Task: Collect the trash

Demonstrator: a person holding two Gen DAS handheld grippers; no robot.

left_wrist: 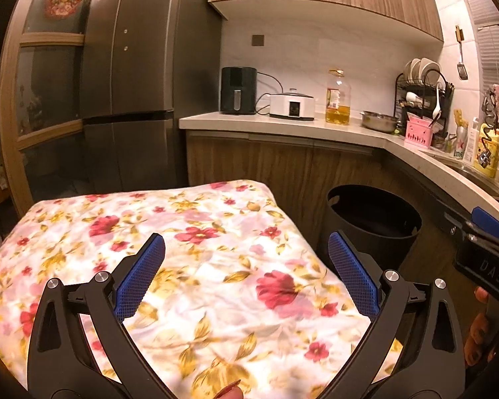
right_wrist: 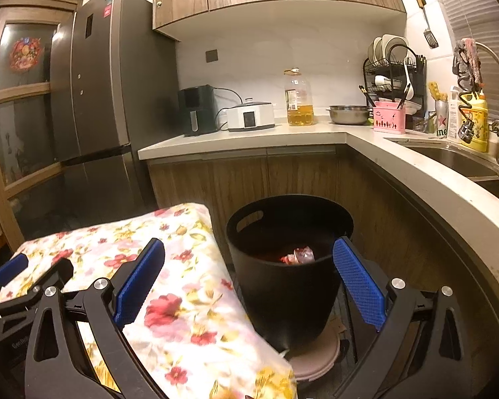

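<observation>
A black round bin (right_wrist: 284,286) stands on the floor beside the table, by the cabinet corner; it also shows in the left wrist view as the bin (left_wrist: 376,222). Crumpled red and silvery trash (right_wrist: 297,255) lies inside it. My right gripper (right_wrist: 248,249) is open and empty, its right blue pad over the bin's rim. My left gripper (left_wrist: 246,246) is open and empty above the floral tablecloth (left_wrist: 189,266). The right gripper's blue tip (left_wrist: 487,222) appears at the right edge of the left wrist view, and the left gripper (right_wrist: 11,269) shows at the left edge of the right wrist view.
A floral-covered table (right_wrist: 183,299) fills the near left. An L-shaped counter (right_wrist: 316,134) holds an air fryer (right_wrist: 196,109), a white cooker (right_wrist: 249,116), an oil bottle (right_wrist: 297,98), a steel bowl, a dish rack and a sink (right_wrist: 455,159). A tall fridge (right_wrist: 96,99) stands left.
</observation>
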